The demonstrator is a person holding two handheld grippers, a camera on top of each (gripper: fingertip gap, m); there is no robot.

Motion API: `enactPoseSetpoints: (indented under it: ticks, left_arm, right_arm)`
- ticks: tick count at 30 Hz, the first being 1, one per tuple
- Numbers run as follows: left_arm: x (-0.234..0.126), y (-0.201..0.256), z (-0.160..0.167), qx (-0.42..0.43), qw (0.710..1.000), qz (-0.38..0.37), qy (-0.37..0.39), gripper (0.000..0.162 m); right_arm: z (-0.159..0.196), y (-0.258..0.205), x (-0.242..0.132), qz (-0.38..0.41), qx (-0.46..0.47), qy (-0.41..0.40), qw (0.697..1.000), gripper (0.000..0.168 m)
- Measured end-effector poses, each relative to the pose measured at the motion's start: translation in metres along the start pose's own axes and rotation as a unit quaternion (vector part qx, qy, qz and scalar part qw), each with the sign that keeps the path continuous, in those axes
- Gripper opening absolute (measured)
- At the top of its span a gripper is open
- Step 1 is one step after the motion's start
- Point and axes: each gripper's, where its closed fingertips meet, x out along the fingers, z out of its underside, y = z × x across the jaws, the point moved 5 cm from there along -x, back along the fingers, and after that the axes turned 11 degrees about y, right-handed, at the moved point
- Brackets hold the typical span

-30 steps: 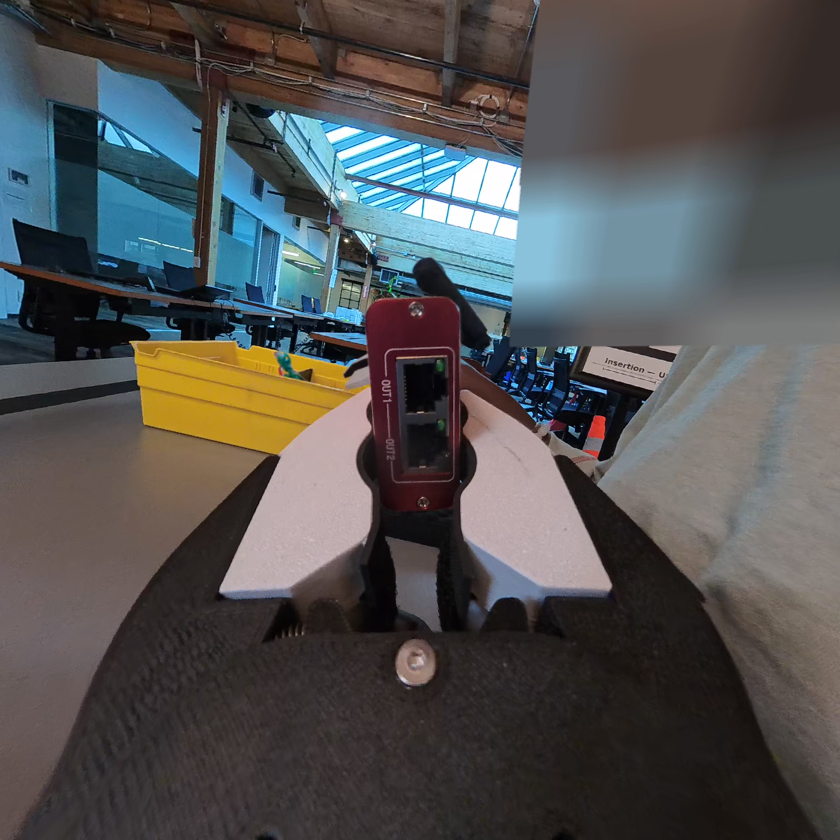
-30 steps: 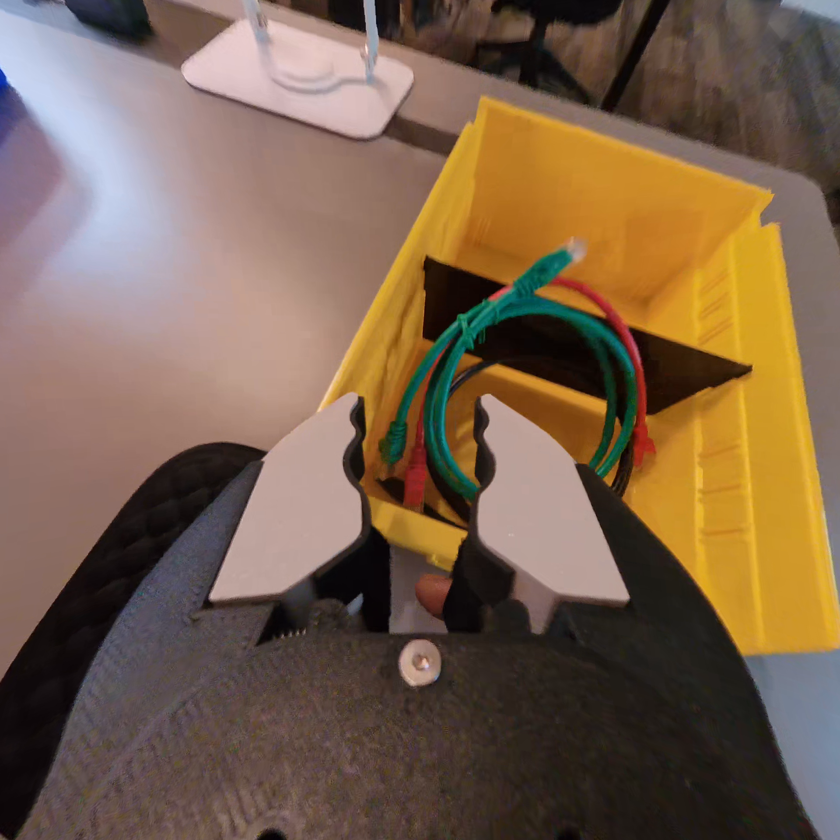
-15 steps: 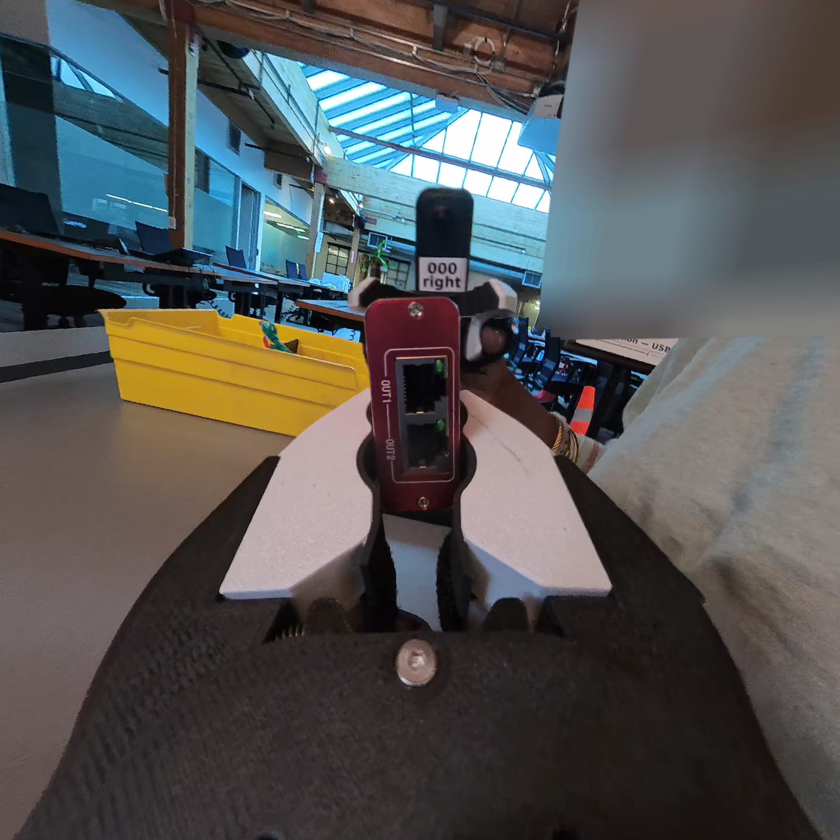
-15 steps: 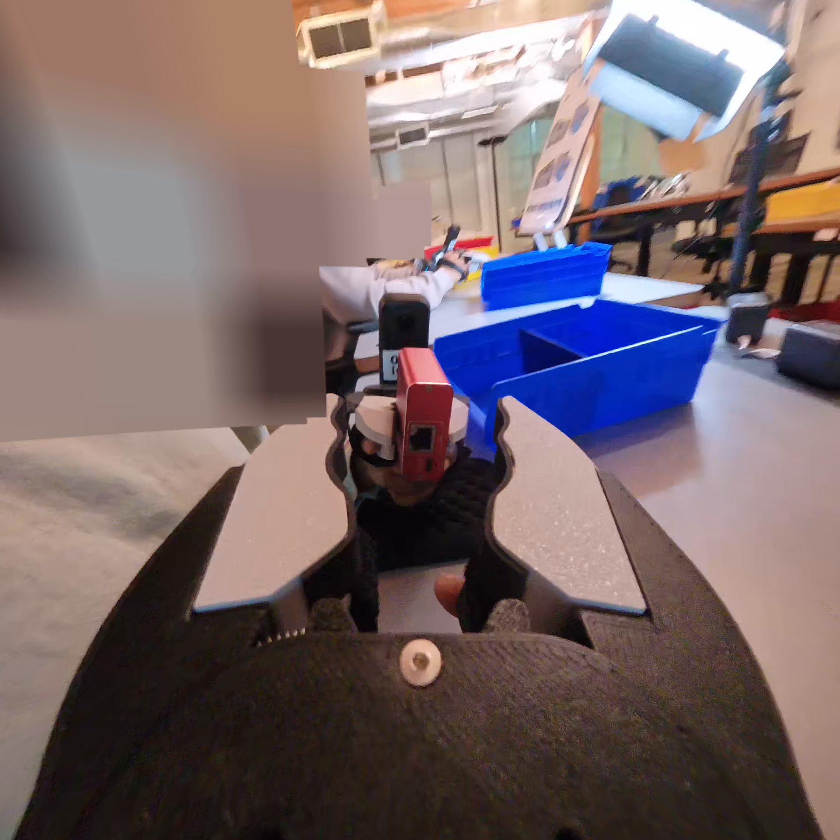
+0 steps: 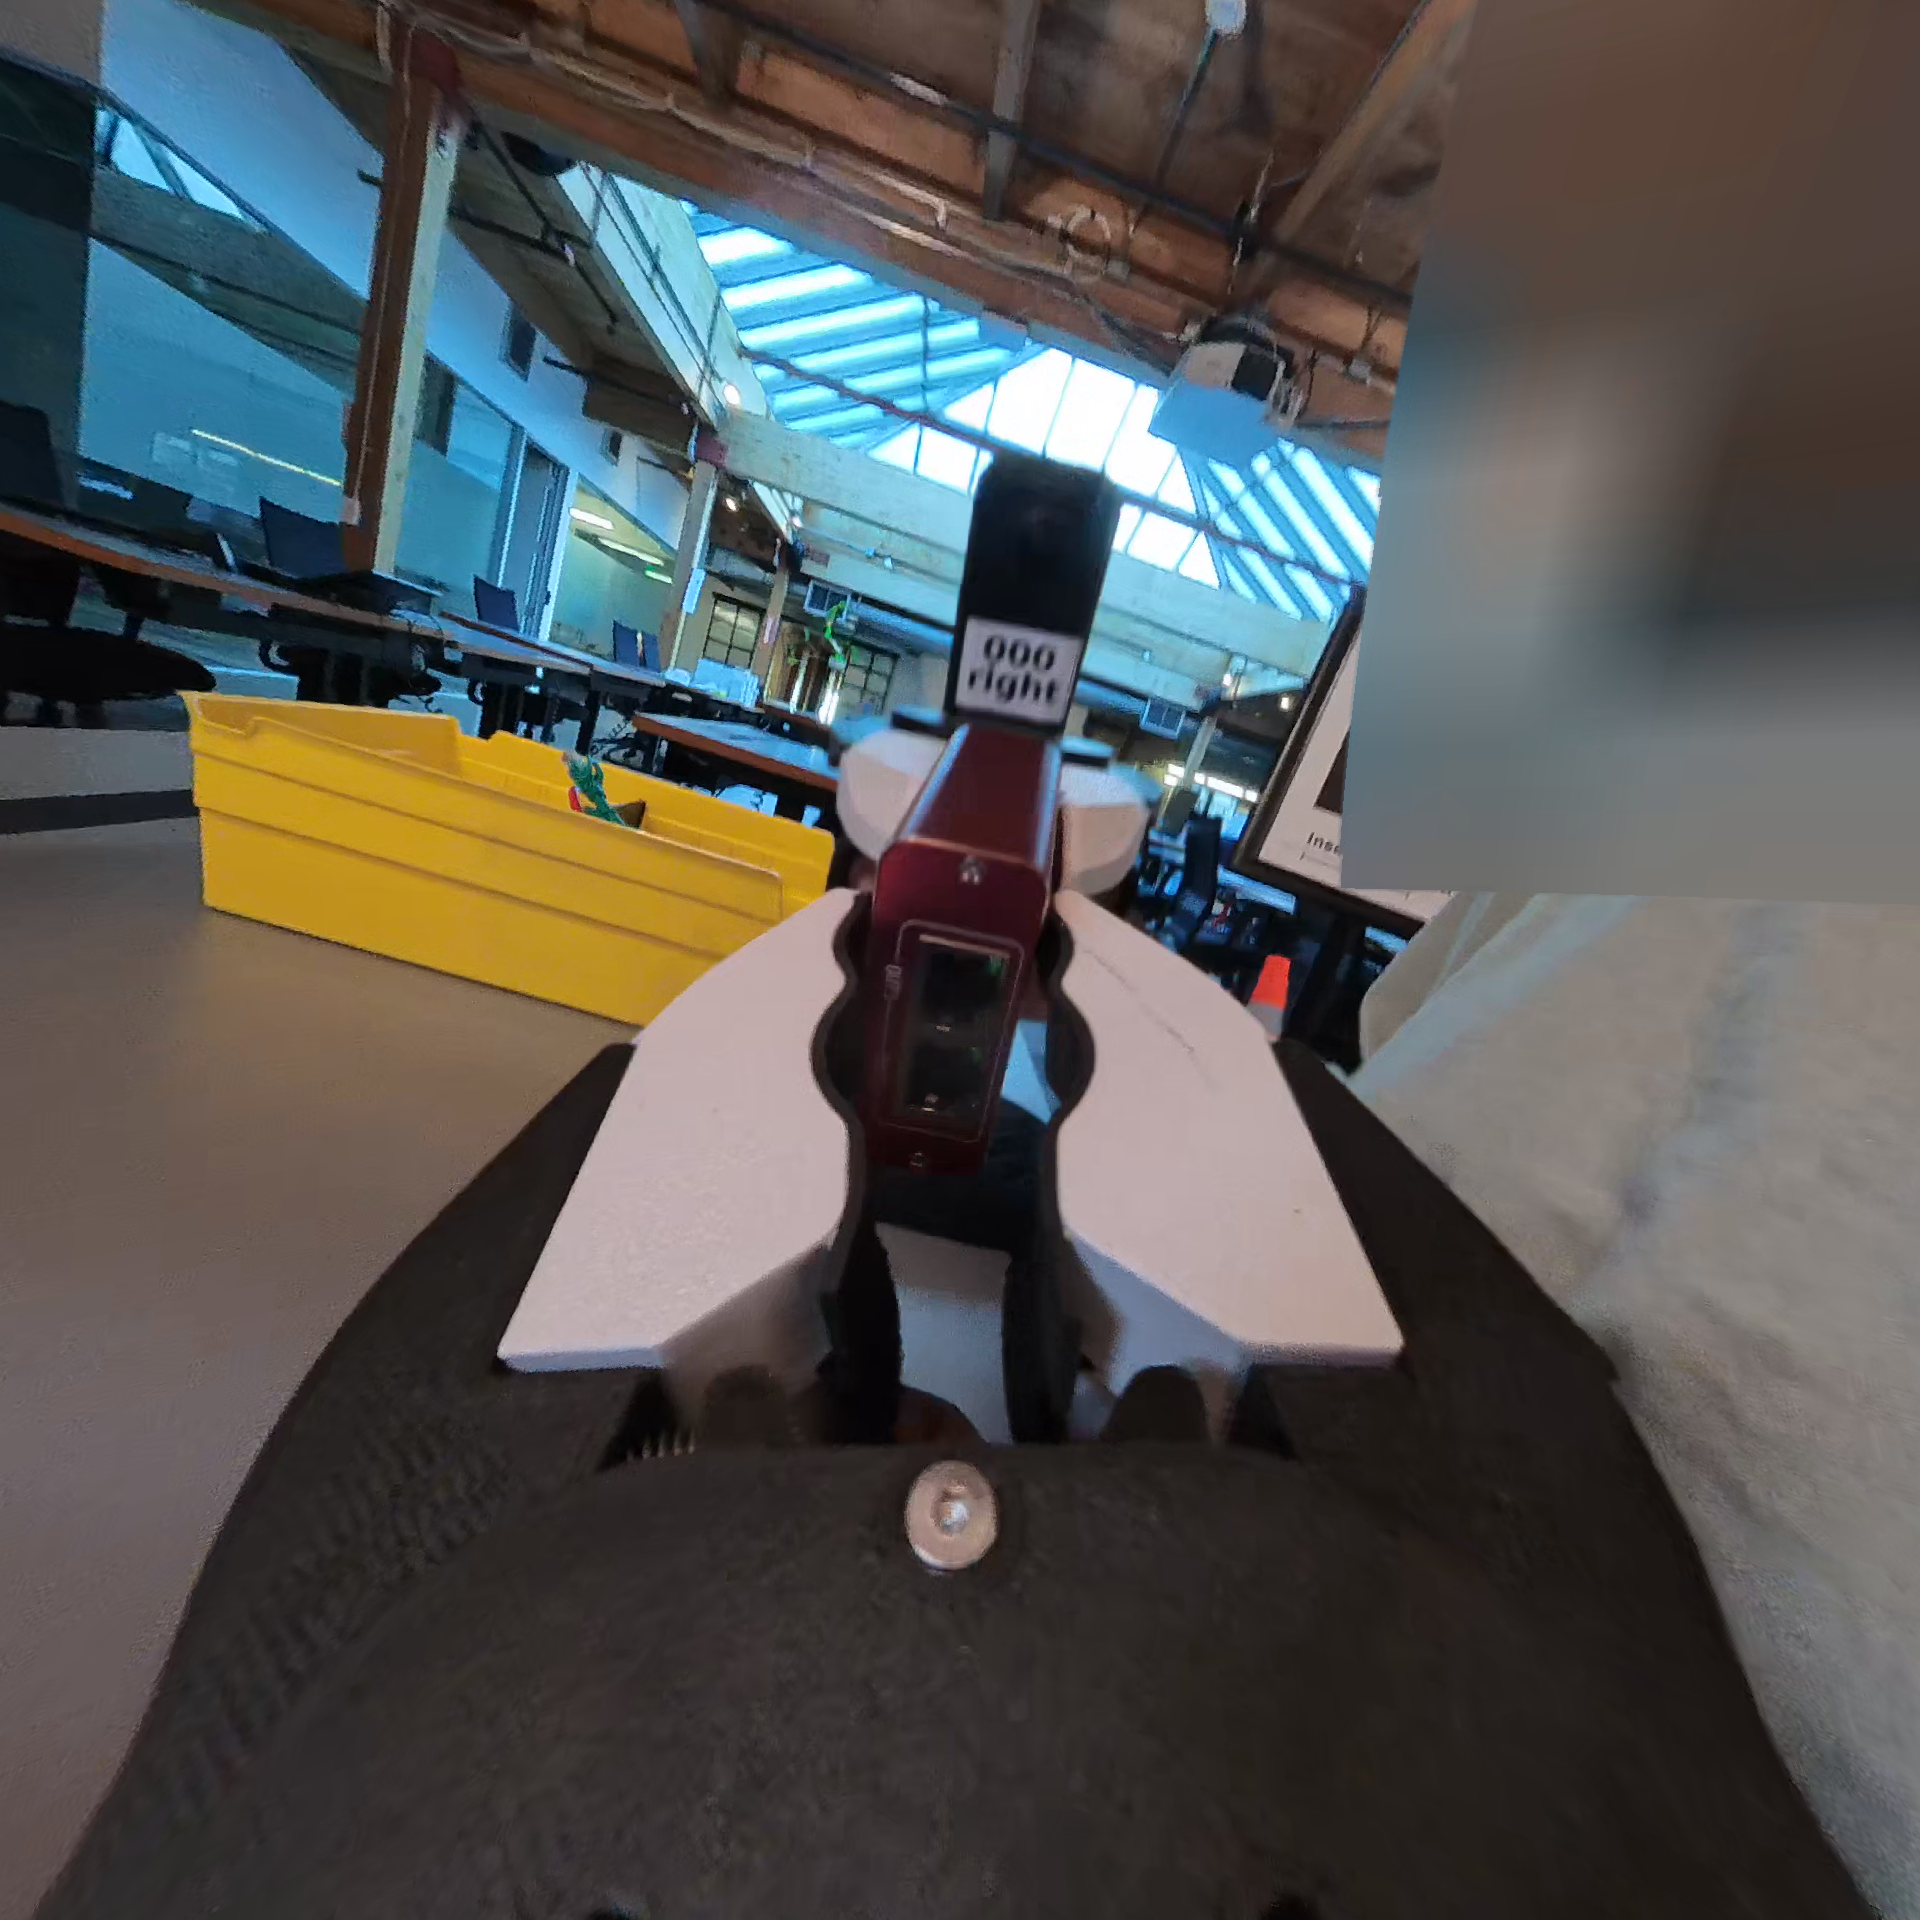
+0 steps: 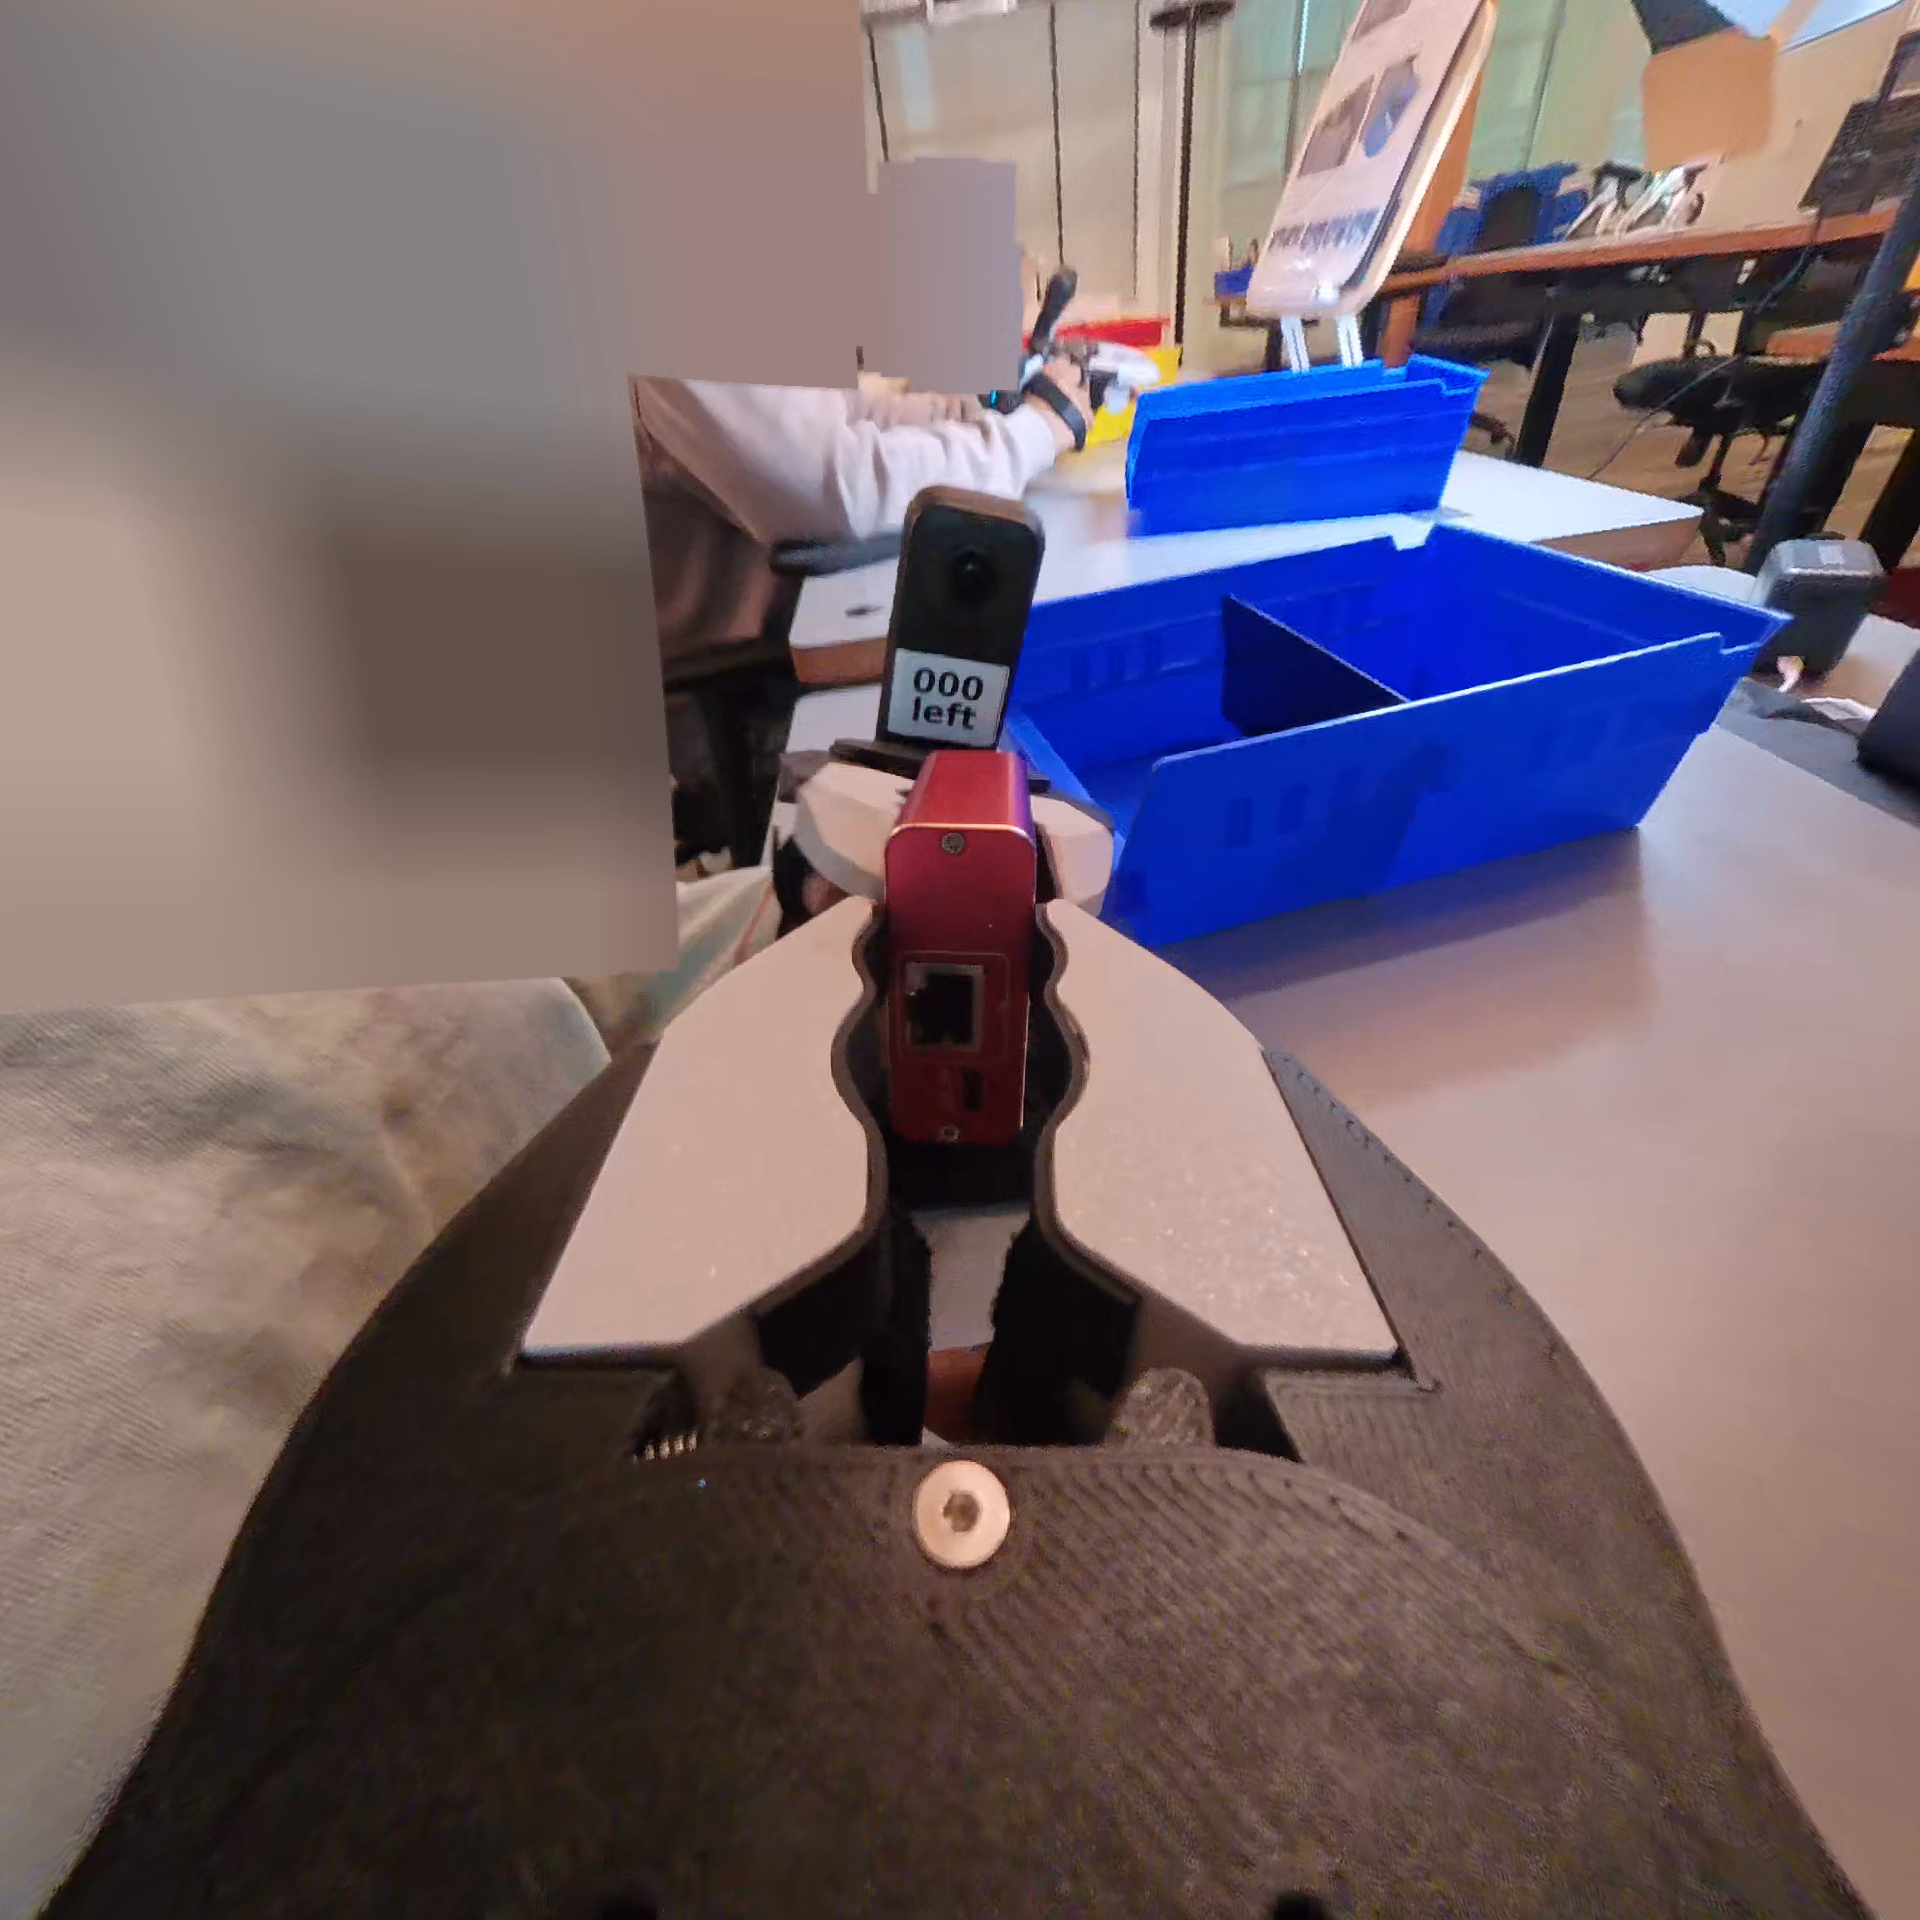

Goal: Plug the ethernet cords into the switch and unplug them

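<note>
The red ethernet switch [image 5: 945, 1039] is held level between both grippers above the grey table. My left gripper [image 5: 951, 935] is shut on the end with two ports. My right gripper [image 6: 961, 935] is shut on the opposite end of the switch [image 6: 961, 1018], which has a single port. Each gripper's white fingers [image 5: 883, 800] show beyond the switch in the other's view, as do the left gripper's fingers [image 6: 842, 831]. The green and red ethernet cords [image 5: 592, 790] poke out of the yellow bin [image 5: 468, 862]. No cord is in either port face.
A blue divided bin [image 6: 1403, 779] stands on the table [image 6: 1558, 1039] to the right of my right gripper, with another blue bin [image 6: 1299, 436] behind it. The person's pale shirt [image 5: 1662, 1195] fills the side near both grippers. Desks and chairs stand farther off. Both grippers' tips are close together, under 4 cm apart.
My right gripper swung from above the yellow bin to face the left gripper, opened wide, then closed on the switch's free end. The switch tilted a little in the left grasp.
</note>
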Motion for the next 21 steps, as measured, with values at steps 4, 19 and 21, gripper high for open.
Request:
enactPoseSetpoints:
  ticks: [4,19,21]
  left_arm:
    - [0.001,0.011,-0.003,0.050,0.998,0.030,0.015,0.028]
    - [-0.001,-0.001,-0.008,0.062,0.997,-0.031,0.033,0.050]
    - [0.001,-0.002,-0.003,0.073,0.997,-0.035,0.012,0.050]
  right_arm:
    - [-0.012,-0.013,0.004,-0.004,-0.044,0.003,0.999,0.026]
    - [-0.051,0.044,-0.058,0.180,-0.121,-0.055,0.975,0.027]
    - [-0.074,0.082,-0.102,0.289,-0.150,-0.105,0.940,0.026]
